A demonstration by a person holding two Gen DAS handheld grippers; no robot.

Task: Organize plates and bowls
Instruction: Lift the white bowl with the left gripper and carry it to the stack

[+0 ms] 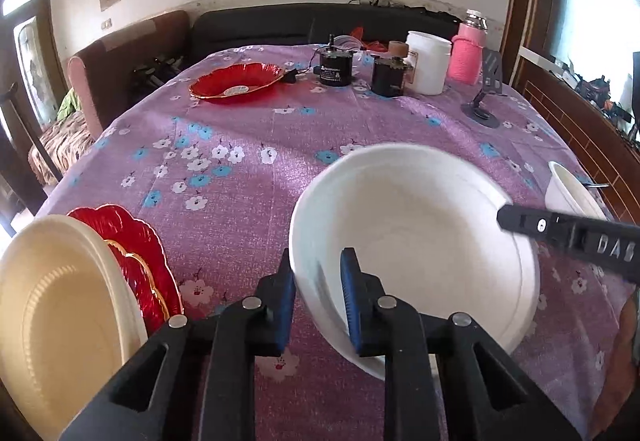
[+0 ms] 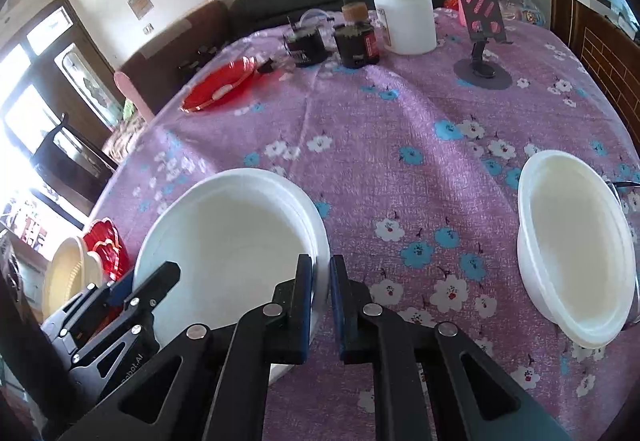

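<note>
Both grippers pinch the big white bowl (image 1: 416, 241) at opposite rim edges; judged step is a two-handed carry or set-down of it on the table (image 1: 256, 145). To do it well, both hands should move together and level so the thin rim does not twist or slip out, and neither should let go until the base sits flat on the cloth. Left gripper (image 1: 318, 305) has its jaws nearly together, the bowl's near-left rim clamped between the blue pads. Right gripper (image 2: 321, 305) is pressed onto the bowl's right-hand wall, rim between the pads. Bowl sits directly ahead of both grippers, tilted slightly; cannot tell if its base touches the cloth. Smaller white bowl (image 2: 576, 253) stands well apart to the right; cream plate (image 1: 60, 305) and red plate (image 1: 132, 253) lie left.
</note>
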